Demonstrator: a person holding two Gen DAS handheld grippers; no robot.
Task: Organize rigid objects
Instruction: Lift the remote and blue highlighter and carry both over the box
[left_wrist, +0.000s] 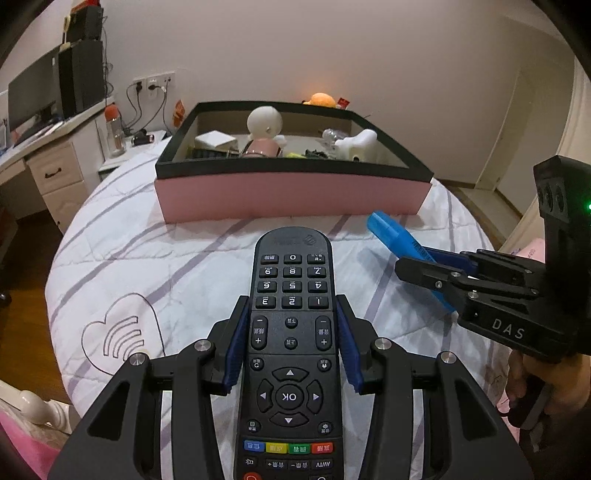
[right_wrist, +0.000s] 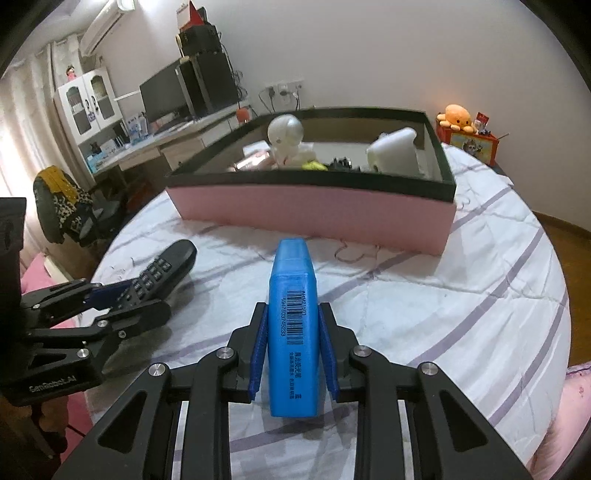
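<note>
I have the left gripper (left_wrist: 291, 328) clamped on the black remote control (left_wrist: 291, 332): its 2 blue pads press against the remote's long sides, about level with the volume keys, and the keypad end sticks out ahead of the jaws with the digits upside down to me. From the right wrist view the remote (right_wrist: 162, 273) juts from that gripper (right_wrist: 147, 295) at a slant, its far end low over the bed (right_wrist: 461, 295).

The right gripper (right_wrist: 291, 350) is closed on the blue highlighter (right_wrist: 291, 325), pads flat on its 2 broad sides, barcode label facing up and the cap end pointing ahead. In the left wrist view the highlighter (left_wrist: 402, 243) shows beyond that gripper (left_wrist: 424, 269), angled toward the box. A hand (left_wrist: 532, 387) wraps the handle under it.

Both things are held over the bed's white quilt with lilac stripes, just short of the pink box with the black rim (left_wrist: 291, 195). The box stands on the bed ahead of both grippers. Inside it I see a white doll with a round head (left_wrist: 264, 123), a white bone-shaped toy (left_wrist: 356, 144), a small white box (left_wrist: 214, 140) and some dark bits I cannot identify. An orange plush (right_wrist: 456, 116) sits beyond the bed.
</note>
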